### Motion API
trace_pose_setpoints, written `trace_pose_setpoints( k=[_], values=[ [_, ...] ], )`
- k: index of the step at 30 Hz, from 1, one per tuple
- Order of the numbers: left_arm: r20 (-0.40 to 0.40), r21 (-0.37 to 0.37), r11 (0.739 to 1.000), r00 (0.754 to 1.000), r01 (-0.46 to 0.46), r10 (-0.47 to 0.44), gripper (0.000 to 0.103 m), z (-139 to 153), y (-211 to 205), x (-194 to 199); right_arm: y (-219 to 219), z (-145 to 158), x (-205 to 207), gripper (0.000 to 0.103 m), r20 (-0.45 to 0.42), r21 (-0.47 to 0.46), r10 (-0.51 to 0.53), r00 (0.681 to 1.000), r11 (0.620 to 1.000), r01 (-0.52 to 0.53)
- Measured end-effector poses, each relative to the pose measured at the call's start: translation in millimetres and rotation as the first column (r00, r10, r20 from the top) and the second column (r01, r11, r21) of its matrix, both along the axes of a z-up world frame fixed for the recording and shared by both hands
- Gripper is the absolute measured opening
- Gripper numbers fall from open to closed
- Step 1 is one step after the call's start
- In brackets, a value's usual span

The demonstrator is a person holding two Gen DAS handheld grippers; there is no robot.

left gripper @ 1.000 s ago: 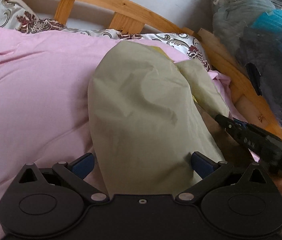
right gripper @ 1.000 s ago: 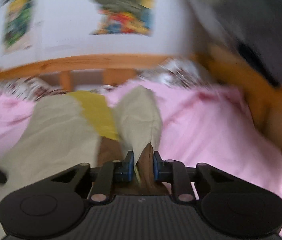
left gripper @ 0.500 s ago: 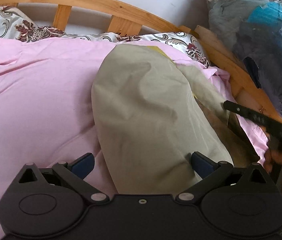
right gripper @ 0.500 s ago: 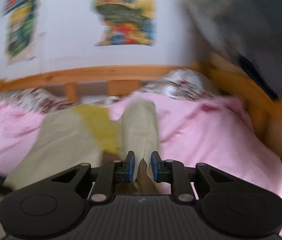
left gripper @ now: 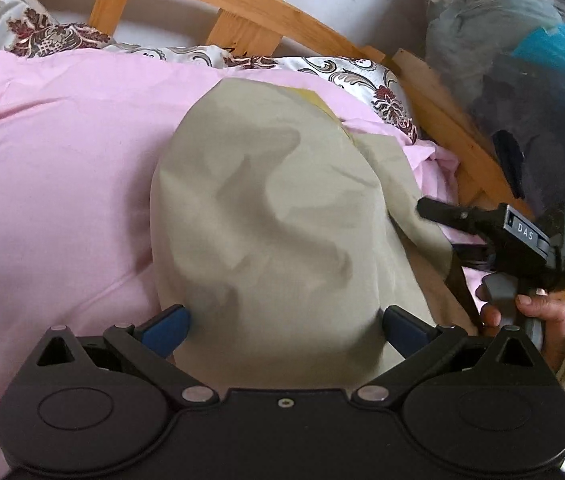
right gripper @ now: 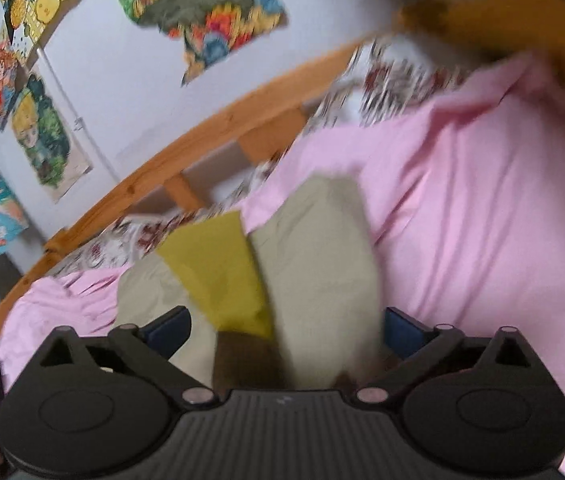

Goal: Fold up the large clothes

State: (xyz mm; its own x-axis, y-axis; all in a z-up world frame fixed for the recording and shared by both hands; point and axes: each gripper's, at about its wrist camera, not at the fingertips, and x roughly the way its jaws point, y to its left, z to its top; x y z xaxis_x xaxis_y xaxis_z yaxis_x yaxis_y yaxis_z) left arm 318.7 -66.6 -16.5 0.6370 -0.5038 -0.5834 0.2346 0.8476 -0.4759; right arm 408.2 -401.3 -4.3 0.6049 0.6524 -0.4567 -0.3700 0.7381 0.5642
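Observation:
A khaki garment (left gripper: 266, 208) lies folded in a long mound on the pink bed cover (left gripper: 54, 168). My left gripper (left gripper: 284, 328) stands wide open at its near end, and the cloth bulges between the blue pads (left gripper: 166, 326) without being pinched. In the blurred right wrist view the garment (right gripper: 322, 272) shows a yellow lining (right gripper: 218, 272) and a brown part. My right gripper (right gripper: 284, 330) has its jaws opening wide, with the cloth lying loose between them. A hand (left gripper: 530, 308) holds the right gripper (left gripper: 438, 226) at the garment's right edge.
A wooden headboard (left gripper: 242, 8) and patterned pillows (left gripper: 42, 32) run along the far side. At the right stands a clear bag of clothes (left gripper: 522, 80) behind the wooden side rail (left gripper: 442, 120). Posters (right gripper: 202, 12) hang on the wall.
My right gripper was shut on a fold of the khaki garment and has let it go, jaws now wide. It rolled and slid right. The left gripper stayed open and barely shifted.

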Motion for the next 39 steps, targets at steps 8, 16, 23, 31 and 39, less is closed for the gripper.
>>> trace_pose_setpoints(
  k=[8,16,23,31,39],
  values=[
    [-0.013,-0.07,0.997,1.0,0.015,-0.016,0.102,-12,11,3,-3,-26,13,0.103,-0.076,0.092,0.064,0.995,0.994,-0.057],
    [-0.044,-0.12,0.992,0.998,0.029,-0.035,0.103,-19,19,8,6,-29,6,0.103,-0.015,0.145,0.187,0.982,0.972,-0.183],
    [-0.021,-0.123,0.992,0.999,0.024,-0.027,0.102,-23,18,5,24,-37,-1,0.103,0.033,0.0,0.174,0.984,0.985,-0.175],
    [-0.041,-0.109,0.994,0.999,0.009,-0.014,0.102,-18,19,3,20,-42,-10,0.103,0.067,0.014,0.159,0.985,0.987,-0.16],
    [-0.041,-0.123,0.992,0.999,0.008,-0.013,0.102,-22,20,3,20,-44,-11,0.103,0.075,0.011,0.157,0.985,0.987,-0.158]
  ],
)
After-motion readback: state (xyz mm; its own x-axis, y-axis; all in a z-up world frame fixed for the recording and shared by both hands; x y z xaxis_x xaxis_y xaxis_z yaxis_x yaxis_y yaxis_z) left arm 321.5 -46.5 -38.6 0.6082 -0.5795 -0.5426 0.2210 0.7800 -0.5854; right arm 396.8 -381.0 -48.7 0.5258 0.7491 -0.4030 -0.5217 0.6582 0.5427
